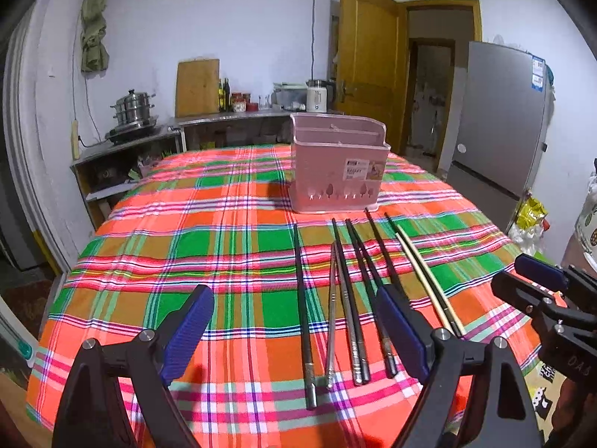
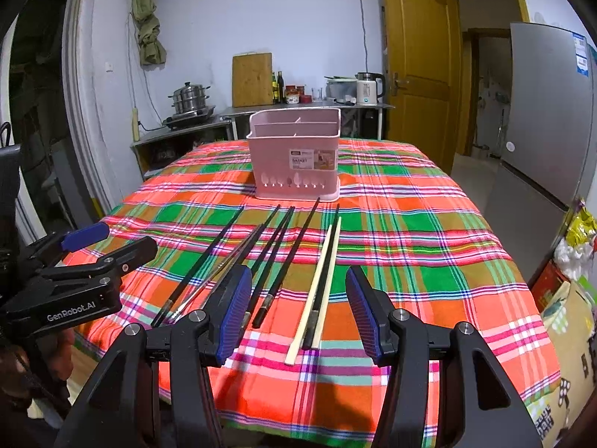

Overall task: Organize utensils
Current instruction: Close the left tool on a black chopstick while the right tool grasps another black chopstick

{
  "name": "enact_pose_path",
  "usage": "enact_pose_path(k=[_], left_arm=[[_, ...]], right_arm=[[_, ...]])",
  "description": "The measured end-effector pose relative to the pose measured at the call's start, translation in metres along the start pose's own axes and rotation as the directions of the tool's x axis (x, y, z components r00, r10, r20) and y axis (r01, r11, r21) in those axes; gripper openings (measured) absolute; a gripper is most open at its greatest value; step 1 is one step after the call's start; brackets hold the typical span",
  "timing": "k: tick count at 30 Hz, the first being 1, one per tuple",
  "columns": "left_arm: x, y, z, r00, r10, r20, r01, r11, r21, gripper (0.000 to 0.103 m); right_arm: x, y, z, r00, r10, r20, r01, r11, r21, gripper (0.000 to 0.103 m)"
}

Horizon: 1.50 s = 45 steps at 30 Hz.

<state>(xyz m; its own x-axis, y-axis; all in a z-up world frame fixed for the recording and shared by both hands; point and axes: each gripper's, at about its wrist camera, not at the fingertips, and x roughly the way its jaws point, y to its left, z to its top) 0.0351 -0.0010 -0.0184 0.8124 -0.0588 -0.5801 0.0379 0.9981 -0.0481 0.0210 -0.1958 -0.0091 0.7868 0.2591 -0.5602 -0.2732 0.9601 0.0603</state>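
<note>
Several chopsticks lie side by side on the plaid tablecloth [image 1: 224,231]: black ones [image 1: 304,317], metal ones [image 1: 330,321] and a pale wooden pair [image 1: 429,280], the pale pair also in the right wrist view [image 2: 317,291]. A pink utensil basket [image 1: 337,164] stands upright beyond them, also seen in the right wrist view [image 2: 294,156]. My left gripper [image 1: 294,332] is open above the near ends of the black and metal chopsticks, holding nothing. My right gripper [image 2: 298,313] is open above the near ends of the pale pair, holding nothing.
The table's near edge is just under both grippers. A counter with a steamer pot [image 1: 132,110], cutting board [image 1: 197,87] and kettle [image 1: 317,95] runs along the far wall. A grey fridge [image 1: 500,127] and a wooden door [image 1: 367,63] stand to the right.
</note>
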Motion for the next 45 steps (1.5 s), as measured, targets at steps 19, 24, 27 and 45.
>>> enact_pose_path(k=[19,24,27,45], left_arm=[[0.127,0.028,0.047,0.962,-0.07,-0.262,0.06,0.997,-0.043,0.076],[0.153,0.029,0.056,0.948,-0.101,-0.301,0.085,0.994,-0.065,0.073],[0.166,0.028,0.059,0.938,-0.124,-0.322,0.108,0.992,-0.069,0.065],[0.2,0.006,0.067,0.926,-0.039,-0.375,0.073,0.995,0.075,0.038]], right_arm=[[0.099,-0.028,0.046,0.992,0.021,-0.124,-0.017,0.999,0.03,0.044],[0.136,-0.04,0.063,0.983,0.02,-0.184,-0.013,0.999,0.04,0.034],[0.157,-0.048,0.069,0.974,0.023,-0.226,-0.012,0.999,0.051,0.027],[0.233,-0.062,0.084,0.925,0.023,-0.38,-0.003,0.999,0.053,0.011]])
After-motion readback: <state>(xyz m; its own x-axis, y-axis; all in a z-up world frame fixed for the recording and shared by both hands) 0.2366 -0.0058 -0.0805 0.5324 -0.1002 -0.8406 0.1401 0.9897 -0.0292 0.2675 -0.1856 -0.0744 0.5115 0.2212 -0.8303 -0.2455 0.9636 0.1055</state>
